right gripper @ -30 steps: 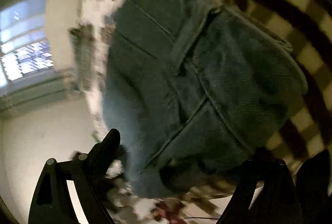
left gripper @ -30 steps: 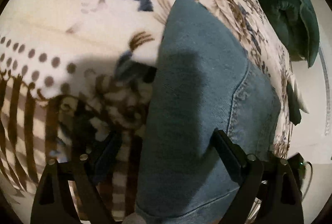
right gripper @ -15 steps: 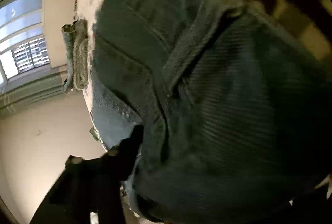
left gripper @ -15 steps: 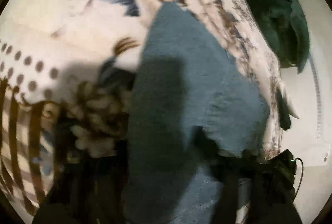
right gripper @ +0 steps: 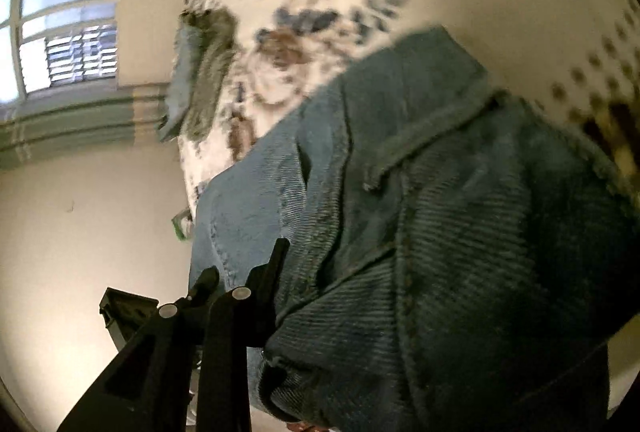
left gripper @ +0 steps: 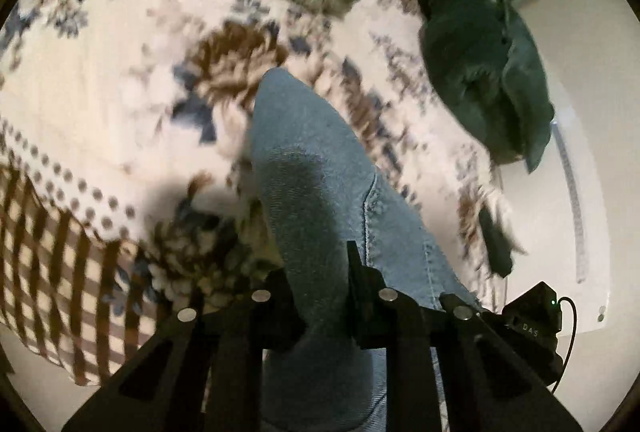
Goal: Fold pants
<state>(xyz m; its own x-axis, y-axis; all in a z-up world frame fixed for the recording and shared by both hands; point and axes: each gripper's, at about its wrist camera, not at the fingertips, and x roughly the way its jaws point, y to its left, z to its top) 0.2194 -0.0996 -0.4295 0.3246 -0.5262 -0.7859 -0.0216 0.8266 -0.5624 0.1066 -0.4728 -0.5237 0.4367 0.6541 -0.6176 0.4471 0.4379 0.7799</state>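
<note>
Lifting the pants (left gripper: 320,172) off the flowery bed (left gripper: 100,80). The left hand-held gripper (left gripper: 320,272) has just squeezed onto the leg cloth, and the right hand-held gripper (right gripper: 320,272) onto the top part. Next, I think, both must carry the cloth over itself.

Blue denim pants (left gripper: 320,192), visible seams, waistband end bunched and creased. One end is lifted clear; the rest trails down onto the floral bed cover (left gripper: 100,92).
</note>
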